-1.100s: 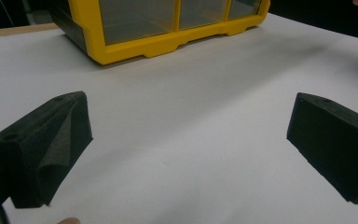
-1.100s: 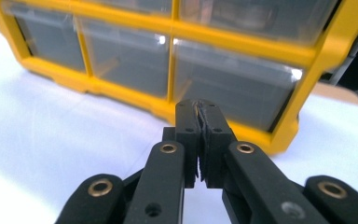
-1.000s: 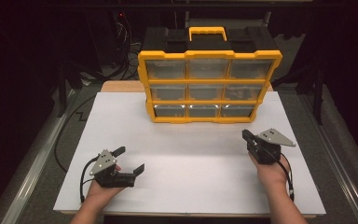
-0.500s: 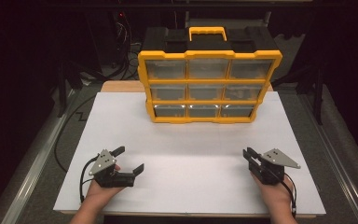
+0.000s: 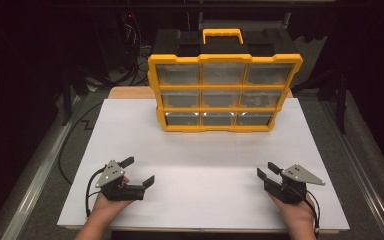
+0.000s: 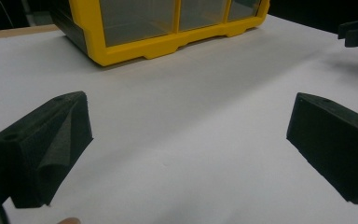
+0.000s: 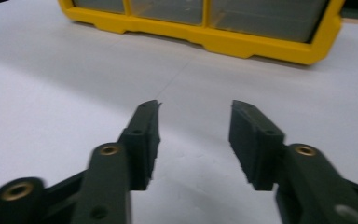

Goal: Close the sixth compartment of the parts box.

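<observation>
Resting near the white table's [image 5: 200, 150] front edge, left gripper [image 5: 141, 171] gapes wide, right gripper [image 5: 266, 170] narrower — both empty, facing the far yellow plastic drawer organiser [image 5: 223, 92], seemingly readying an approach.

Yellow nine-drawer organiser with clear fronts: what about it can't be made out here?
- Drawer contents: in the high view the yellow plastic organiser has glare and murky clear fronts.
- Upper rows: cut off by the top edge in the left gripper view and right gripper view.
- Its back: hidden by its own body.
</observation>
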`<state>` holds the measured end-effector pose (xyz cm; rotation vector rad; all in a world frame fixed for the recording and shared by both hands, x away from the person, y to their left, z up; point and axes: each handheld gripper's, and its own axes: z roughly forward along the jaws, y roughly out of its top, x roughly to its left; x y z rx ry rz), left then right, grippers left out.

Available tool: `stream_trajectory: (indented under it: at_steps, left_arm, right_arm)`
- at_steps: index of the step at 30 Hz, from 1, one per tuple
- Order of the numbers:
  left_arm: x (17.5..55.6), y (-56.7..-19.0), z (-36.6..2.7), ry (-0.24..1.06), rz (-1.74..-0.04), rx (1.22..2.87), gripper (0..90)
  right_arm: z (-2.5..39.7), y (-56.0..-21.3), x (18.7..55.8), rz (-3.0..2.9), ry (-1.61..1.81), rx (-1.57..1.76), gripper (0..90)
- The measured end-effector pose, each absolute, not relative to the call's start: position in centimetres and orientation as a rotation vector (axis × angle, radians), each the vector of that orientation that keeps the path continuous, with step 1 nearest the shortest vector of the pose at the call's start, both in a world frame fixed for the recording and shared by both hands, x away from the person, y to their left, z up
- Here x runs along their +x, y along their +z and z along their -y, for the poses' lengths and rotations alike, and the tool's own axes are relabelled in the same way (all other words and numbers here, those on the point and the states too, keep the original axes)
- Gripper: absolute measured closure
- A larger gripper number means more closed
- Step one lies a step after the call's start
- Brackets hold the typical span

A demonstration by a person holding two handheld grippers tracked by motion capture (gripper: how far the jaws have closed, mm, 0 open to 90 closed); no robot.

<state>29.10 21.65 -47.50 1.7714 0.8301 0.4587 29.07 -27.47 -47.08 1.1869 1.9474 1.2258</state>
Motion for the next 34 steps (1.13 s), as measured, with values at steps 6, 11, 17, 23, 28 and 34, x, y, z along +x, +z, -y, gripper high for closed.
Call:
stream_trajectory:
  at_steps: [6,11,17,23,28,34]
  left_arm:
    - [29.0,-47.5,-21.4,0.457,-0.830,1.777,1.1]
    - [29.0,-47.3,-21.8,0.468,-0.848,1.755,1.1]
    - [29.0,-46.9,-22.9,0.486,-0.878,1.712,0.8]
    - [29.1,-46.9,-23.1,0.487,-0.887,1.716,0.8]
    - [29.1,-47.1,-22.8,0.492,-0.877,1.747,0.8]
    - [29.1,-47.1,-22.7,0.481,-0.883,1.749,0.5]
  right_arm:
    - [27.5,-47.1,29.2,-1.974,1.250,1.177,22.3]
    - [27.8,-46.6,28.7,-1.964,1.268,1.174,5.6]
    - [29.2,-45.6,27.1,-1.874,1.321,1.164,0.1]
    - [29.7,-45.6,26.5,-1.851,1.326,1.150,0.1]
    - [29.2,-45.7,26.7,-1.847,1.336,1.138,0.1]
    - [29.3,-45.6,26.7,-1.844,1.336,1.128,0.1]
